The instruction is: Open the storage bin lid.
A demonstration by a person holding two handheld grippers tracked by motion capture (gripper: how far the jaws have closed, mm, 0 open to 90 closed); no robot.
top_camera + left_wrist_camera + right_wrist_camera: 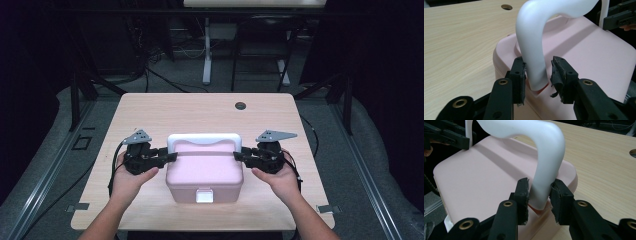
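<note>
A pink lidded box [205, 172] with a white latch [204, 195] stands mid-table, its white carry handle [204, 139] raised upright. My left gripper [172, 157] reaches in from the box's left side. In the left gripper view its jaws [539, 68] straddle the handle's leg [531, 42]: one pad touches it and a gap remains at the other, so it is open. My right gripper [237, 156] comes from the right side. In the right gripper view [540, 190] both pads rest against the handle's other leg [546, 165], shut on it.
The box sits on a light wooden table [200, 110] with a round cable hole [240, 105] at the back. Bare tabletop lies behind and on both sides of the box. A desk frame and cables stand on the dark floor beyond.
</note>
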